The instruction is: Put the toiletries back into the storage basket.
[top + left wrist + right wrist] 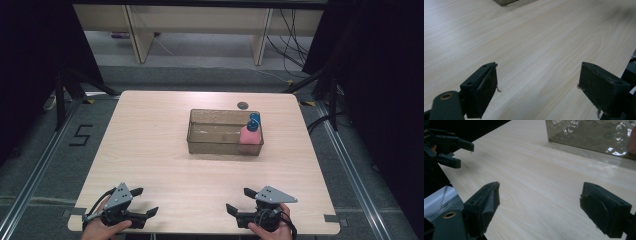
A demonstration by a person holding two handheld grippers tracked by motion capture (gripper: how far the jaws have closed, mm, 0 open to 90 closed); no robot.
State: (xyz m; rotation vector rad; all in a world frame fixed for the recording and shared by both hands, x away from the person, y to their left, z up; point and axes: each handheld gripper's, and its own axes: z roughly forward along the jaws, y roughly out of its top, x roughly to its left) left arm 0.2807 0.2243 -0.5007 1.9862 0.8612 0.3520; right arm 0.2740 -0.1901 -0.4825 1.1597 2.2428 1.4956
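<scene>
A clear brownish bin [215, 147] stands on the wooden table [150, 150], right of centre. Inside its right end sits a pink bottle [249, 136] with a blue cap [254, 121]. My left gripper [146, 201] rests at the near left edge, open and holding nothing. My right gripper [238, 199] rests at the near right edge, also open with nothing in it. In the left gripper view the left gripper [539, 72] stands wide over bare wood, with a bin corner [504, 2] at the top. The right gripper view has the right gripper [540, 190] spread, the bin wall [586, 135] ahead and the left gripper [465, 156] farther off.
A small dark round hole [243, 105] lies in the table behind the bin. Black stands [62, 95] flank the table on the floor. A floor marking "5" [80, 135] is to the left. Bare wood stretches between the grippers and the bin.
</scene>
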